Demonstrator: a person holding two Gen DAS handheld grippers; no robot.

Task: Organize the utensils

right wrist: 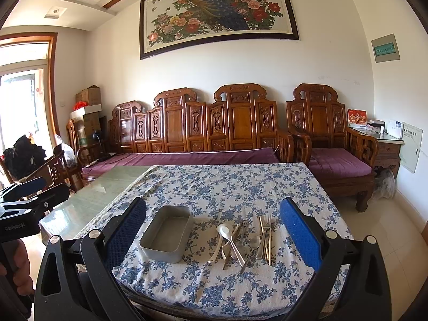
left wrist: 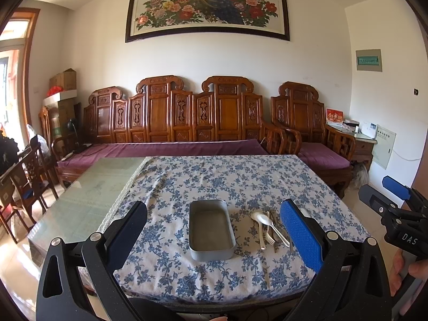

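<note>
An empty grey metal box point(left wrist: 211, 231) point(right wrist: 167, 233) sits on the blue-flowered tablecloth point(left wrist: 214, 182) point(right wrist: 227, 184). To its right lies a loose pile of utensils point(right wrist: 243, 239) point(left wrist: 268, 227): a white plastic spoon point(right wrist: 219, 239), metal spoons, forks point(right wrist: 266, 231) and chopsticks. My left gripper point(left wrist: 214, 230) hangs open above the near table edge, its fingers framing the box. My right gripper point(right wrist: 214, 230) is open too, framing box and utensils, holding nothing. Each gripper shows at the edge of the other's view.
Bare glass tabletop point(left wrist: 88, 195) lies left of the cloth. A carved wooden sofa point(left wrist: 176, 123) with purple cushions stands behind the table, an armchair point(right wrist: 331, 144) to its right, wooden chairs point(left wrist: 29, 182) at left. A person's hand point(left wrist: 412, 270) holds the right gripper.
</note>
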